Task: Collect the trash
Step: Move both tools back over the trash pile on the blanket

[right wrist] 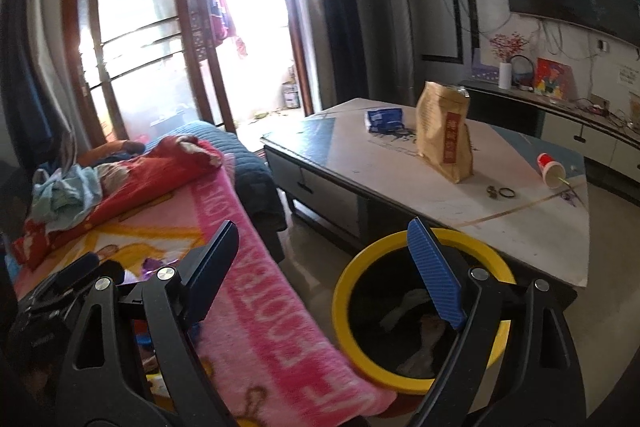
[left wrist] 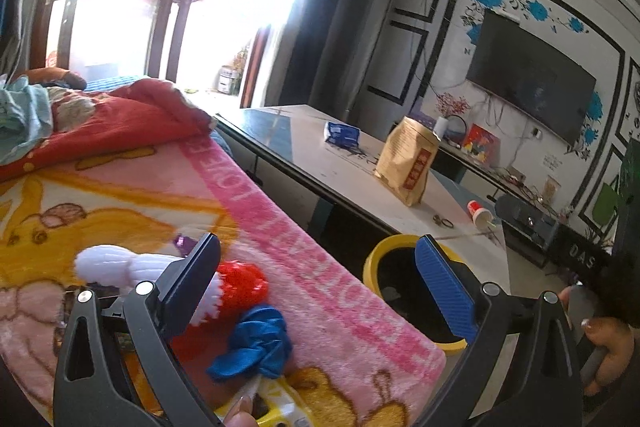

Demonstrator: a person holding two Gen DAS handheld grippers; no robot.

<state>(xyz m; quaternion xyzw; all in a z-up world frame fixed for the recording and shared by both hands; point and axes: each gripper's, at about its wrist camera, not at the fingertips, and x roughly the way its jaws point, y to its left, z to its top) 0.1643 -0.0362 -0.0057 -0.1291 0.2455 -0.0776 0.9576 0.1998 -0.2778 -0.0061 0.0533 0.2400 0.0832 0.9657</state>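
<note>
A yellow-rimmed bin point(right wrist: 420, 311) with a dark liner and scraps inside stands on the floor between the sofa and the coffee table; it also shows in the left wrist view point(left wrist: 384, 267). On the pink blanket point(left wrist: 280, 247) lie a white wrapper point(left wrist: 108, 263), a red wrapper point(left wrist: 240, 279), a crumpled blue piece point(left wrist: 256, 347) and a yellow wrapper point(left wrist: 276, 411). My left gripper point(left wrist: 320, 291) is open and empty just above this pile. My right gripper point(right wrist: 324, 275) is open and empty, over the blanket edge and the bin's rim.
A coffee table point(right wrist: 520, 211) holds a tan paper bag point(right wrist: 444, 131), a blue packet point(right wrist: 384, 119), a tipped red paper cup point(right wrist: 552, 167) and hair ties point(right wrist: 502, 191). Red bedding and clothes point(right wrist: 120, 179) lie on the sofa. A TV point(left wrist: 532, 79) hangs on the wall.
</note>
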